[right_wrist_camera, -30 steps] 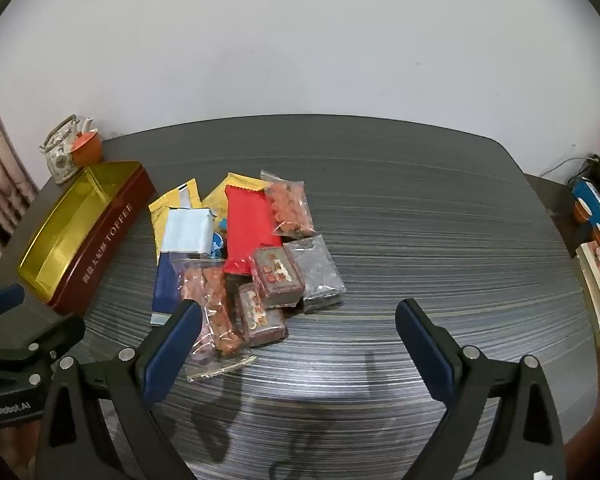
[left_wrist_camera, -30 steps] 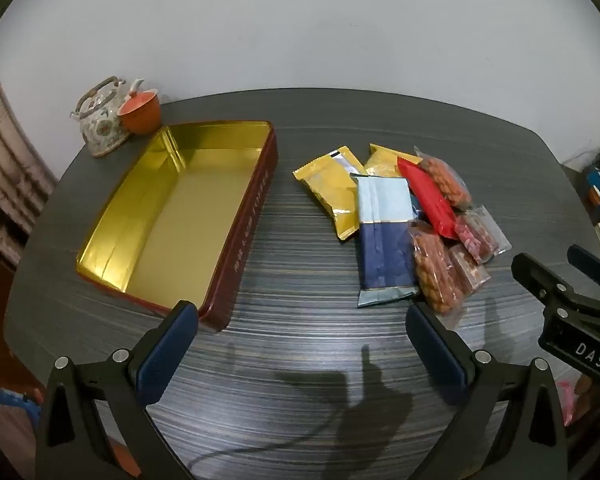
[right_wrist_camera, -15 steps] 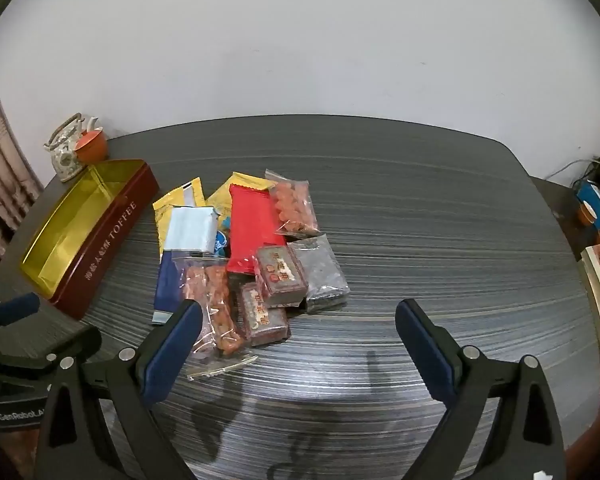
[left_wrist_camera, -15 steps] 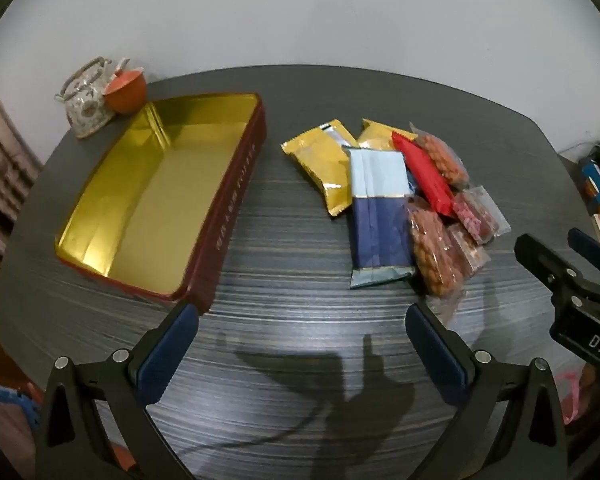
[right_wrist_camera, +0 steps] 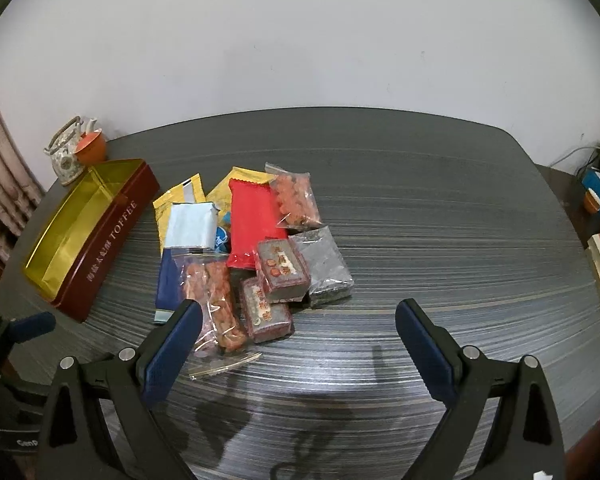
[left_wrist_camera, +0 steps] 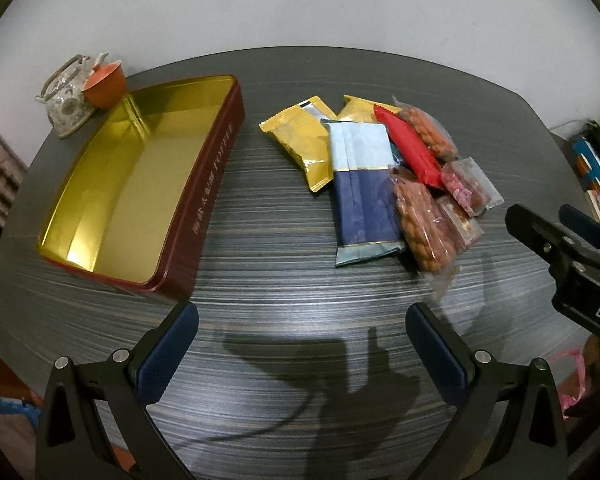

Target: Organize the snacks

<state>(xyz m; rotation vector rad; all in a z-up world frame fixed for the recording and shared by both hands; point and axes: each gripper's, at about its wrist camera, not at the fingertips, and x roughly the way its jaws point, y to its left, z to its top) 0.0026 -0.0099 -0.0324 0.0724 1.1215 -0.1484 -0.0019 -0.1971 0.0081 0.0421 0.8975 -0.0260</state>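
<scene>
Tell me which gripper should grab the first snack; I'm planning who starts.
Probably the right gripper: it is open with the clear nut bag just ahead of its left finger. The left gripper, also open, faces bare table between tin and snacks.

left tongs (left_wrist_camera: 302,330): black frame, blue pads, silver screws | right tongs (right_wrist_camera: 298,326): same, possibly "DAS" lettering
</scene>
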